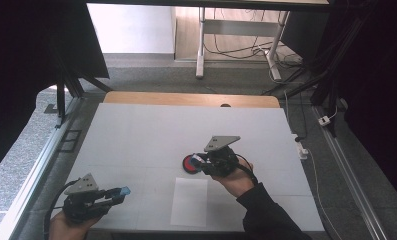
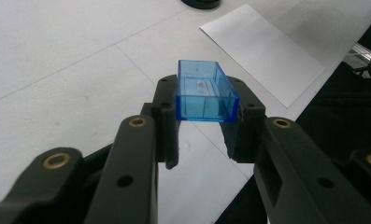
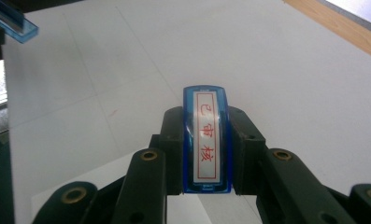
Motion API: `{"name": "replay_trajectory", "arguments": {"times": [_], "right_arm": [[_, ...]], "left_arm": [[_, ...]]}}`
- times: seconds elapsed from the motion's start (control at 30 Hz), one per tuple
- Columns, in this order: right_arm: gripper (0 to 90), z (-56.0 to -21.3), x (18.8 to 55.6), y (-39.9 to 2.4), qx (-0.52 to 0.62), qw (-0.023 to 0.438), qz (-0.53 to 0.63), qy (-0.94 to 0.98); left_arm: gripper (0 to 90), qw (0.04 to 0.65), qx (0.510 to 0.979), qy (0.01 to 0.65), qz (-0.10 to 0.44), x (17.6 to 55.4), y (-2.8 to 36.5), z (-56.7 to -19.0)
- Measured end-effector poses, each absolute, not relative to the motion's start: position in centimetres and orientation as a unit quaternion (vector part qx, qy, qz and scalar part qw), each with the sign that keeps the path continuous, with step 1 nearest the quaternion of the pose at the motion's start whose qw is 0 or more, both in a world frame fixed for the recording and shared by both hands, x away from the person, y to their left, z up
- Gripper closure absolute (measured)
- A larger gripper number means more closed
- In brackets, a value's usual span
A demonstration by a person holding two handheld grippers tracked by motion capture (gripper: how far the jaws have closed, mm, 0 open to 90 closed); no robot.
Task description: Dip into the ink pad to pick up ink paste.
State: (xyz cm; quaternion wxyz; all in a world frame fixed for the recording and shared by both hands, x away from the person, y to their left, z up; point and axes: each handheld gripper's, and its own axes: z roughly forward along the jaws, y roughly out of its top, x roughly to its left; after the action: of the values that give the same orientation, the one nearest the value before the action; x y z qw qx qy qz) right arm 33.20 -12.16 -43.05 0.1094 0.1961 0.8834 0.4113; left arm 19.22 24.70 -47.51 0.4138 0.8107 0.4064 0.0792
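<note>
A: Stamp (image 3: 206, 140) first: where is it?

B: Clamped between the right gripper's (image 1: 202, 161) fingers (image 3: 173, 149), label up, red characters in a red frame on a white strip. That label reads clearly in the right gripper view; from the high view it is too small to read.

A: Largest thing down, please.

B: White surface (image 1: 136, 135) with wide bare room ahead of both pairs of fingers; its wooden far edge (image 1: 186, 98) lies well beyond them. White paper sheet (image 1: 189, 201) lies near the person's side, between the two hands. A round black pad with a red centre (image 1: 190, 164) sits just beside the right fingers.

A: And the hands?

B: Right hand (image 1: 233, 177) reaches forward, fingers angled toward the pad. Left hand (image 1: 66, 225) is low at the near edge; the left gripper (image 1: 120, 192) points level across the surface.

A: Its fingers?

B: Closed on a clear blue cap (image 2: 204, 92), open side facing the camera, seen in the left gripper view.
</note>
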Motion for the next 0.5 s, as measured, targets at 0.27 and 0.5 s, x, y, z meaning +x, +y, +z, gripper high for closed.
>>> {"name": "replay_trajectory", "arguments": {"times": [0.27,0.5], "right_arm": [[71.1,-44.4,35.2,-11.6,0.214,0.114,0.390,0.888],[71.0,-45.5,36.7,-10.9,0.223,0.111,0.373,0.894]], "left_arm": [[68.6,0.416,0.810,0.406,0.074,19.3,24.8,-47.5],[68.6,0.416,0.811,0.403,0.074,19.3,24.7,-47.5]]}}
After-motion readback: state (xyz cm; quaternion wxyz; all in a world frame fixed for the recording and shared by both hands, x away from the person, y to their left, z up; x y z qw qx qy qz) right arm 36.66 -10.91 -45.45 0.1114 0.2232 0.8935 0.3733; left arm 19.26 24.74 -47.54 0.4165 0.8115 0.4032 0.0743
